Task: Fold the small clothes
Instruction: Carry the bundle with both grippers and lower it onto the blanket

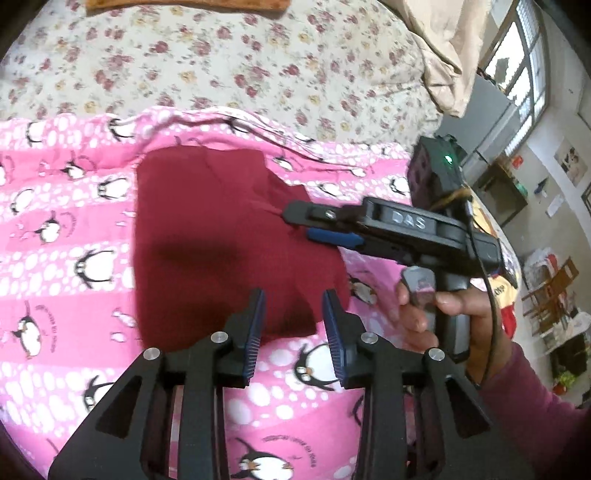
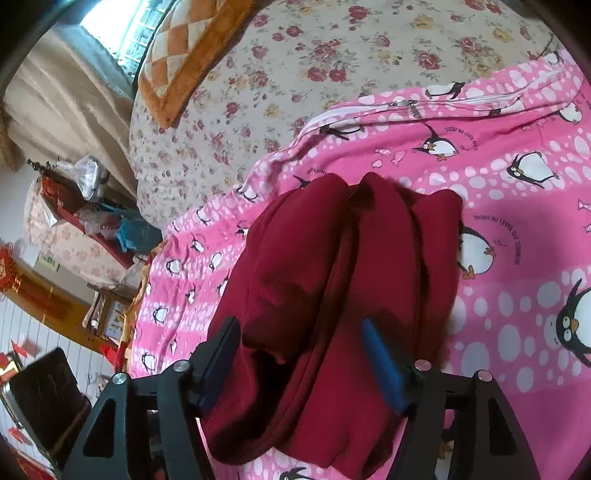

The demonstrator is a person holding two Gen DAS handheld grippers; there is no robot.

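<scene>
1. Two grippers worked on one dark red garment [image 1: 221, 236] that lay on a pink penguin-print cover [image 1: 66, 258], just ahead of the left gripper [image 1: 293, 314] and under the right one.
2. Judging from its compact, roughly squared outline, the garment looked partly folded; the raised, bunched edge suggested that at least one more fold and a flattening were left.
3. In the left wrist view the right gripper [image 1: 295, 223] reached in from the right side, its tips narrowed and pinching a raised bit of the garment's far right edge, with the cloth pulled into small wrinkles there.
4. From the right wrist view the same cloth [image 2: 332, 295] ran in thick rolled folds between the right gripper's fingers [image 2: 380, 362].
5. Left gripper's jaws stood moderately wide, holding nothing, poised at the garment's near edge; whether they touched it could not be told.
6. Beyond the cover lay a floral bedsheet [image 1: 221, 55], and farther off an orange-bordered pillow [image 2: 192, 48].
7. Off to the right gripper's left side stood cluttered shelves [image 2: 92, 229] and a bright window [image 2: 122, 22].
</scene>
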